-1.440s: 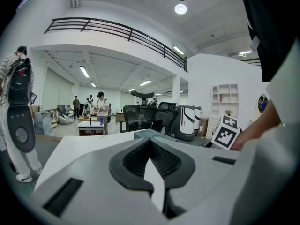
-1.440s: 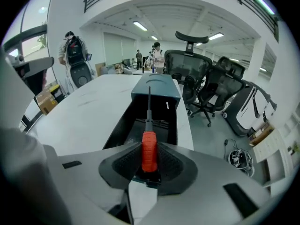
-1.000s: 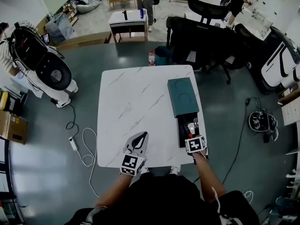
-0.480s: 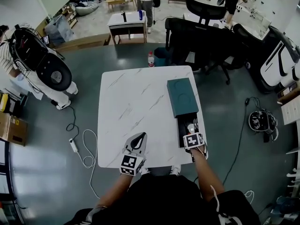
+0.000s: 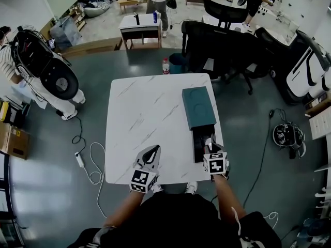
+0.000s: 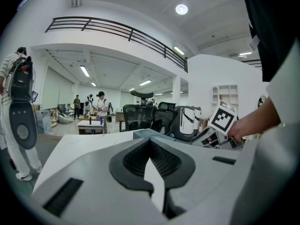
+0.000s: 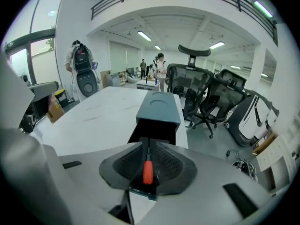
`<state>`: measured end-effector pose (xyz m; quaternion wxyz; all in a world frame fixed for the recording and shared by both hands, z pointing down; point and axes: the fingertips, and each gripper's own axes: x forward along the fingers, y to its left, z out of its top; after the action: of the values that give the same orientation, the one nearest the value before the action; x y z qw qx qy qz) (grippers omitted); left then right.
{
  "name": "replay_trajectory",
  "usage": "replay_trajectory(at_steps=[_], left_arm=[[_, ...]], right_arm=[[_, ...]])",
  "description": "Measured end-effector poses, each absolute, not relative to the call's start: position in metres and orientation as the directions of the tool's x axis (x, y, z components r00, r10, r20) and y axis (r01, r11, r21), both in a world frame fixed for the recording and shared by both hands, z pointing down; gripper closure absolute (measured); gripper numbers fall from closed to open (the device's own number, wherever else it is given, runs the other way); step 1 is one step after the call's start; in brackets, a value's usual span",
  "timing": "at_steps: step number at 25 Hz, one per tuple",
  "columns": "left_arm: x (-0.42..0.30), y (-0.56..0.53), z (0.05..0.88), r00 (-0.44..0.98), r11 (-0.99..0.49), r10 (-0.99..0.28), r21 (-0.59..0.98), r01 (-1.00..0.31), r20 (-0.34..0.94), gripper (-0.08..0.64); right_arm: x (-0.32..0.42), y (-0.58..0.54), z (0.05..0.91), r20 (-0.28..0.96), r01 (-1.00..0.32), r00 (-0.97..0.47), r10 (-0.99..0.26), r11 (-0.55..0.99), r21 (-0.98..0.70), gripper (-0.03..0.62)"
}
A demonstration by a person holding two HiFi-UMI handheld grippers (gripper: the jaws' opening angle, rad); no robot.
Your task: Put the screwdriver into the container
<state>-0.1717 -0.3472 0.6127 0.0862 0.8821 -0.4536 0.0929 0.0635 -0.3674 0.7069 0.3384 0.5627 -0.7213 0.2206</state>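
The red-handled screwdriver lies lengthwise in the open black tray of the container, right of centre on the desk. It sits between the jaws of the right gripper, which are closing but not pressing it. That gripper has backed toward the lower frame edge, so the placement looks done. The left gripper, jaws together and holding nothing, rests at lower centre.

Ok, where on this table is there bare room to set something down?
Bare: the table from its left edge across to the container, ahead of the left tool. Crowded: the right strip, where the right tool, jaws closing, has the screwdriver between them in the container.
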Motion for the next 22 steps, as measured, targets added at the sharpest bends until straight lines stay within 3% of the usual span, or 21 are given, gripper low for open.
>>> replay_trajectory(at_steps=[6, 10, 14, 22], left_arm=[[-0.162, -0.348, 0.584, 0.576, -0.572, -0.797, 0.079, -0.816, 0.183, 0.554], [-0.162, -0.346, 0.559, 0.575, -0.565, -0.807, 0.109, -0.818, 0.132, 0.554], [-0.159, -0.346, 0.543, 0.56, -0.558, -0.821, 0.046, -0.828, 0.115, 0.554], [-0.156, -0.344, 0.526, 0.547, -0.548, -0.833, 0.01, -0.836, 0.084, 0.554]], right_arm=[[0.051, -0.368, 0.624, 0.519, -0.965, -0.19, -0.834, 0.255, 0.055, 0.566], [0.037, -0.361, 0.551, 0.261, -0.956, -0.265, -0.928, 0.287, 0.051, 0.569], [0.027, -0.348, 0.497, 0.043, -0.941, -0.316, -0.948, 0.318, 0.114, 0.571], [0.026, -0.344, 0.485, 0.018, -0.935, -0.337, -0.941, 0.337, 0.109, 0.571]])
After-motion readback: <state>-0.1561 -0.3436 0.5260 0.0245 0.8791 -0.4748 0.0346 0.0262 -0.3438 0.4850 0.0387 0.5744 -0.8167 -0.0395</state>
